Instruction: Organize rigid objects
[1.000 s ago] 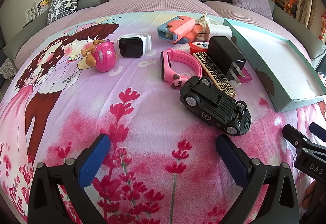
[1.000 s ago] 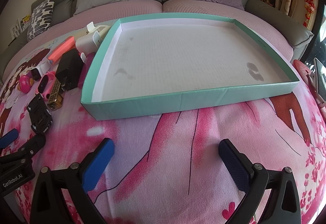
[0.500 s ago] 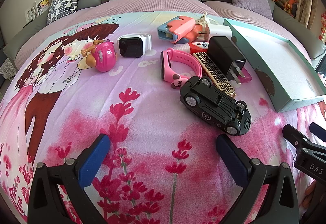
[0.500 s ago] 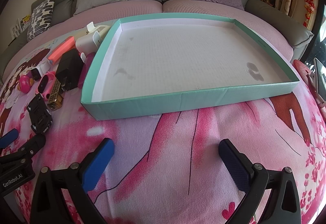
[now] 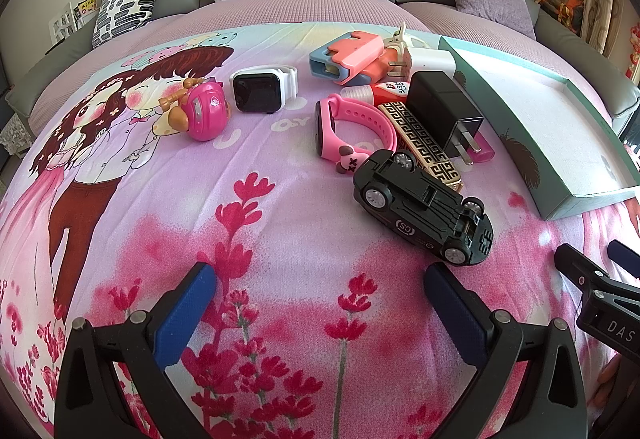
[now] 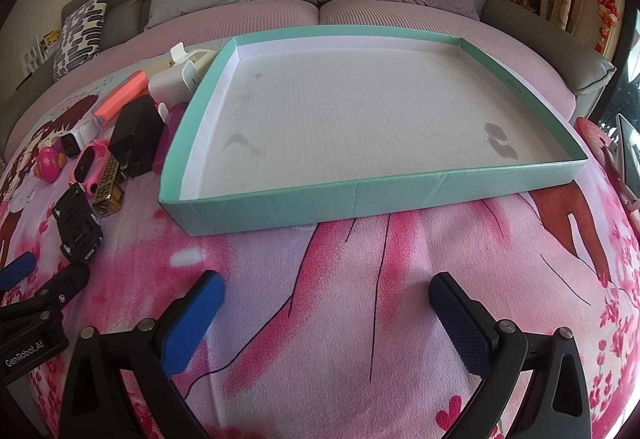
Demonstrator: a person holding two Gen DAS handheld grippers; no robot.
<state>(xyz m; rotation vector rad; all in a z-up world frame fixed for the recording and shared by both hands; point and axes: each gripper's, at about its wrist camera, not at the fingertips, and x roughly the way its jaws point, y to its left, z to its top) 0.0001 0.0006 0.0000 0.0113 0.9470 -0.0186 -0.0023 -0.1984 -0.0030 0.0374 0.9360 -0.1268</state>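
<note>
In the left wrist view, the left gripper (image 5: 316,299) is wide open and holds nothing, probably ready for the glossy black plastic toy car (image 5: 422,201), lying upside down just ahead. In the right wrist view, the right gripper (image 6: 326,309), also spread and without load, faces the shallow teal cardboard tray (image 6: 360,195), which has nothing inside.
</note>
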